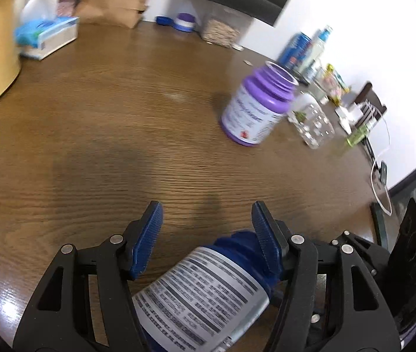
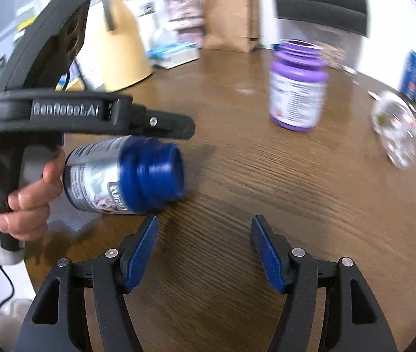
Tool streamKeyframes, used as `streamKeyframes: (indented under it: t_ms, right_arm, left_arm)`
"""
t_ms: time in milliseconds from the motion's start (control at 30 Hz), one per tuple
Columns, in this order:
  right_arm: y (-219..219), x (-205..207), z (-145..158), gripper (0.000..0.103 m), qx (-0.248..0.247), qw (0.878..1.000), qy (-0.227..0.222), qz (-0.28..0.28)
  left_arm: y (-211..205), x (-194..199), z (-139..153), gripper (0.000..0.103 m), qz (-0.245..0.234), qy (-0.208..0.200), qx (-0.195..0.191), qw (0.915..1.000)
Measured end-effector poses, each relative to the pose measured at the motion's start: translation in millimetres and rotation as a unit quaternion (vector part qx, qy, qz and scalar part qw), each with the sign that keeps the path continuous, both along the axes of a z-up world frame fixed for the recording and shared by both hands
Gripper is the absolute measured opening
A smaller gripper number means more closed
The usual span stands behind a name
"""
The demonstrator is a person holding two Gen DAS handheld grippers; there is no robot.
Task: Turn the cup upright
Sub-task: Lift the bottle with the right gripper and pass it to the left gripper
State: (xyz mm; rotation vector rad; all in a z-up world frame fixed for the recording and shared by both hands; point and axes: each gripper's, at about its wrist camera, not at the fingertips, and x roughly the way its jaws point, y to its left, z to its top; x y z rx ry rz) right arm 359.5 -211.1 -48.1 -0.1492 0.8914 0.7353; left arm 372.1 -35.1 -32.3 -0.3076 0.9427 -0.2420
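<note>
On the brown tabletop (image 2: 266,190), the blue bottle (image 2: 125,176) lies on its side under my left tool (image 1: 208,220), whose side reads "GenRobot.AI". Both my tools are spread wide, and my right tool (image 2: 205,234) grips nothing. The purple bottle (image 2: 296,88) stands up.

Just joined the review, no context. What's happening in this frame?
A person holds a gripper in each hand over a wooden table. The left gripper is around a blue bottle that lies on its side with its open mouth pointing away; the jaws look spread, one pad against the neck, so no firm clamp yet. The right gripper is open with nothing between its fingers. A purple bottle stands upright further back, and a clear plastic bottle lies tipped over beside it.
</note>
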Motion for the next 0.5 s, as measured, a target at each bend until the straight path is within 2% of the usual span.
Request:
streamKeyframes:
  t_ms: [33, 100, 167, 200, 267, 400, 467, 500]
  right_arm:
    - [-7, -1, 1, 0.071, 0.005, 1.000, 0.002, -0.009]
    - [-20, -7, 4, 0.071, 0.016, 1.000, 0.002, -0.021]
    - [-30, -11, 6, 0.071, 0.029, 0.999, 0.006, -0.030]
    - [-34, -12, 6, 0.071, 0.036, 0.999, 0.007, -0.032]
    - [-39, -14, 7, 0.071, 0.051, 0.998, 0.011, -0.036]
    - [-39, -16, 8, 0.071, 0.073, 0.996, 0.014, -0.047]
    - [-41, -18, 6, 0.071, 0.079, 0.995, 0.017, -0.053]
    - [-43, -19, 5, 0.071, 0.079, 0.995, 0.018, -0.058]
  left_arm:
    - [-3, -1, 4, 0.062, -0.011, -0.001, 0.007, 0.9999]
    - [-6, -9, 17, 0.079, -0.047, -0.011, 0.030, 0.9984]
    - [-9, -18, 30, 0.087, -0.078, -0.025, 0.076, 0.9937]
    - [-12, -25, 38, 0.093, -0.105, -0.029, 0.117, 0.9871]
    - [-16, -35, 46, 0.101, -0.148, -0.031, 0.172, 0.9735]
    - [-30, -40, 46, 0.103, -0.231, -0.003, 0.246, 0.9414]
    - [-34, -29, 34, 0.103, -0.251, 0.033, 0.247, 0.9355]
    - [-32, -20, 25, 0.102, -0.252, 0.061, 0.236, 0.9366]
